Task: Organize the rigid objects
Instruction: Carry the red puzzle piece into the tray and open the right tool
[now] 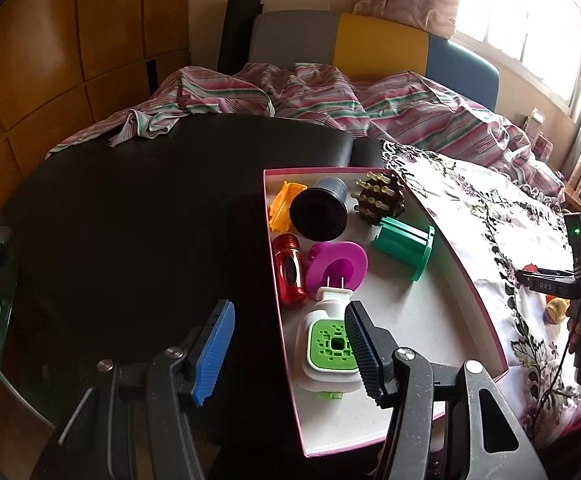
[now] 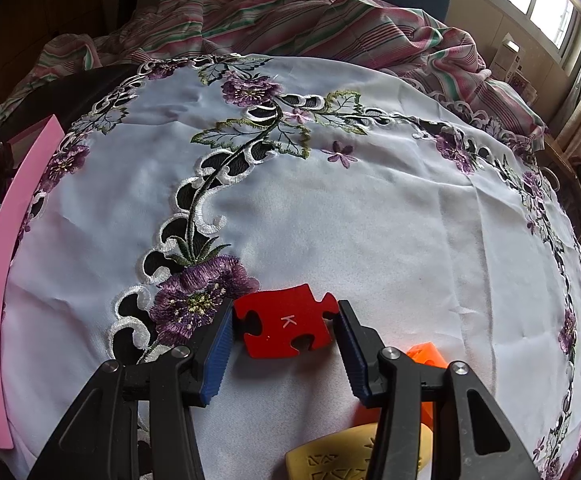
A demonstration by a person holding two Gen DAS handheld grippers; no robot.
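A pink-edged white box [image 1: 442,320] holds several objects: an orange piece [image 1: 284,206], a black cup [image 1: 319,211], a brown comb block [image 1: 380,197], a green spool [image 1: 404,246], a magenta ring [image 1: 338,266], a red bottle [image 1: 289,272] and a white-green plug device [image 1: 330,338]. My left gripper [image 1: 288,352] is open above the box's near left edge; its right finger overlaps the plug device. My right gripper [image 2: 284,354] is shut on a red puzzle piece [image 2: 286,326] marked K, over the embroidered white cloth [image 2: 370,220].
The box's pink wall [image 2: 6,264] shows at the left of the right wrist view. An orange block [image 2: 426,356] and a yellow patterned object [image 2: 330,456] lie under my right gripper. A black tabletop [image 1: 138,220] lies left of the box. Striped bedding [image 1: 310,100] lies behind.
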